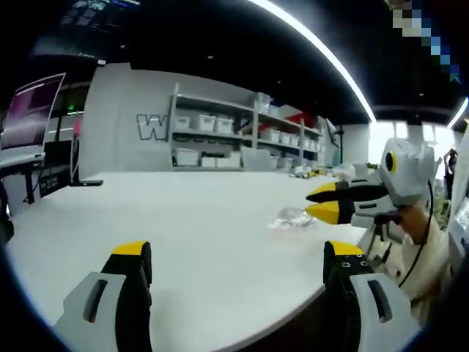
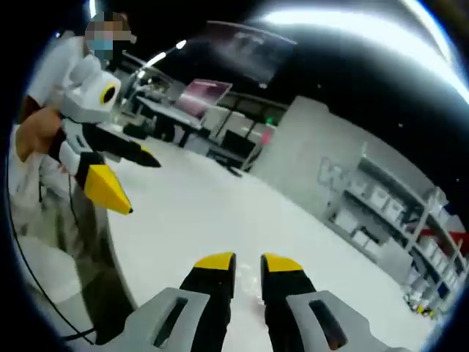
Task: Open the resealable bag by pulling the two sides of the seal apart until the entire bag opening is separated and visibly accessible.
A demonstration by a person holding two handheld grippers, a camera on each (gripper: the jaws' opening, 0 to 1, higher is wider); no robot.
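Observation:
A clear, crumpled resealable bag [image 1: 291,218] lies on the white table [image 1: 205,220], near its right edge. In the left gripper view my left gripper [image 1: 238,255] hovers over the table's near part, well short of the bag, jaws wide open and empty. My right gripper [image 1: 322,202] comes in from the right just beyond the bag, its yellow tips a little apart. In the right gripper view the right gripper [image 2: 248,264] stands narrowly open over the table [image 2: 220,213] with nothing between its jaws. The left gripper [image 2: 135,182] shows at the left, open, held by a person.
Shelves with white bins [image 1: 234,132] line the far wall behind the table. A monitor [image 1: 29,110] on a desk stands at the left. The person's sleeve and cable [image 1: 429,242] are at the table's right edge. More desks and screens [image 2: 205,99] stand beyond the table.

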